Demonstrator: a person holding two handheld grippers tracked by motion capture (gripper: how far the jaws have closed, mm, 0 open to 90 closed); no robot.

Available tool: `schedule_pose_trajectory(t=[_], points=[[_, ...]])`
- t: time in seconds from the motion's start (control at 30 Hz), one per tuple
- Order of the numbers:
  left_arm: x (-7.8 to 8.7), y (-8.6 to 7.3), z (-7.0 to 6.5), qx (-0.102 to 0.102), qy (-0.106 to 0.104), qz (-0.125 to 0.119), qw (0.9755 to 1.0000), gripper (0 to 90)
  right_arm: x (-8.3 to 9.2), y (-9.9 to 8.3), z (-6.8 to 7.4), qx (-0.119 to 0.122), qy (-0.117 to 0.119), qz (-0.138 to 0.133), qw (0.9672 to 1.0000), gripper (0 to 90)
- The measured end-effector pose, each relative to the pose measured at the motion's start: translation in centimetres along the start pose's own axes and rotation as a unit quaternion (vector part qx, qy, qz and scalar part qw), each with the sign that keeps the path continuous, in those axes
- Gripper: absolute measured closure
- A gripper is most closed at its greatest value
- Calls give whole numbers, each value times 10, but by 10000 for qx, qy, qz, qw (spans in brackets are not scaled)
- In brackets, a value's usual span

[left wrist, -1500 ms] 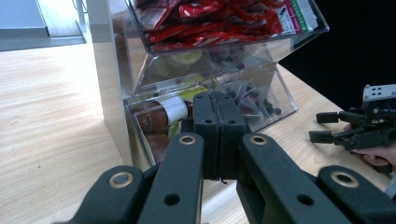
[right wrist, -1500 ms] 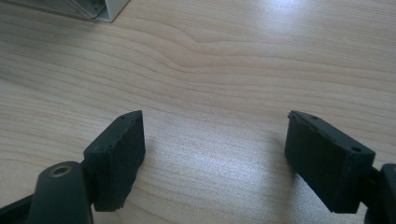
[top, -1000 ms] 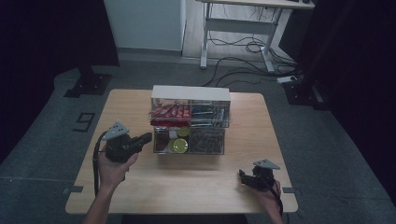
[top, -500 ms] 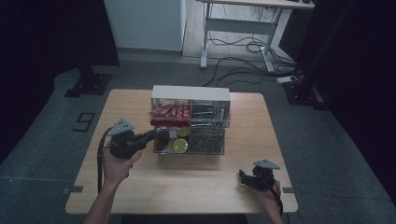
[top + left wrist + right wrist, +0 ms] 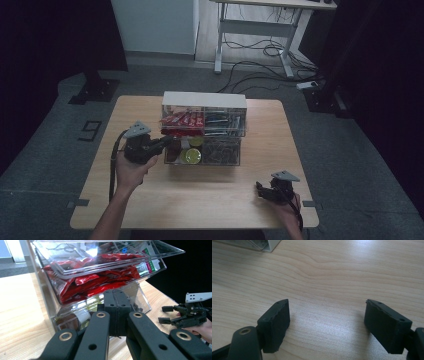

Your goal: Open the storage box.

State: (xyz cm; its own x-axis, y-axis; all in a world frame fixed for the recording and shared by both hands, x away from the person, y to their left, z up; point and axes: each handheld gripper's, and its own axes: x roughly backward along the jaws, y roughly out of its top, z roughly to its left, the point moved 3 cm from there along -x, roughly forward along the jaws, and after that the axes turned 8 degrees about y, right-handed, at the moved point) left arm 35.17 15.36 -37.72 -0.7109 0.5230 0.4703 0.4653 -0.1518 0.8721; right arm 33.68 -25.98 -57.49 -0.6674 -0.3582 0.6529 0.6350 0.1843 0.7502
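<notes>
Clear plastic drawer unit (image 5: 204, 129) on the wooden table (image 5: 200, 195), toward its far middle, white on top. Landmark for all else.

Upper tier of the unit: red packets (image 5: 181, 120) in its left compartment, seen close in the left gripper view (image 5: 100, 281) pressed against the clear wall; dark thin items (image 5: 224, 123) in the right compartment, too small to identify. Lower tier pulled out toward the person: a round yellow-green thing (image 5: 190, 156) in its left half, a dark tangle of small pieces (image 5: 219, 150) in its right half.

Left tool (image 5: 161, 144) at the unit's left front corner, held in the left hand (image 5: 131, 167), grey three-cornered plate (image 5: 137, 130) on top, cable looping down toward the table edge. Jaws pressed flat together in the left gripper view (image 5: 117, 305), nothing visible between them, tips right against the lower drawer's clear front below the red packets. Whether touching the plastic or just short of it, cannot tell.

Right tool (image 5: 262, 190) well apart from the unit, near the table's front right corner, held low in the right hand (image 5: 287, 210), also visible at the right edge of the left gripper view (image 5: 172, 315). Jaws spread wide in the right gripper view (image 5: 327, 322), bare wood grain between them, gripping nothing. Corner of the unit's base just visible at the top left of that view (image 5: 270, 245).
</notes>
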Motion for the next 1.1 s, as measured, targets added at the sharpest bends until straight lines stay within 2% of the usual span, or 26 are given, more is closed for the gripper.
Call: schedule_pose_trajectory(t=[0.27,0.8,1.1], points=[[-6,8,-3,-20,-41,16,10000,900,0,0,0,-1,6,7,10000,207],[-11,16,3,155,-155,-1,9998,900,0,0,0,-11,2,5,10000,207],[-11,19,3,127,-143,-10,9998,900,0,0,0,-12,2,5,10000,207]])
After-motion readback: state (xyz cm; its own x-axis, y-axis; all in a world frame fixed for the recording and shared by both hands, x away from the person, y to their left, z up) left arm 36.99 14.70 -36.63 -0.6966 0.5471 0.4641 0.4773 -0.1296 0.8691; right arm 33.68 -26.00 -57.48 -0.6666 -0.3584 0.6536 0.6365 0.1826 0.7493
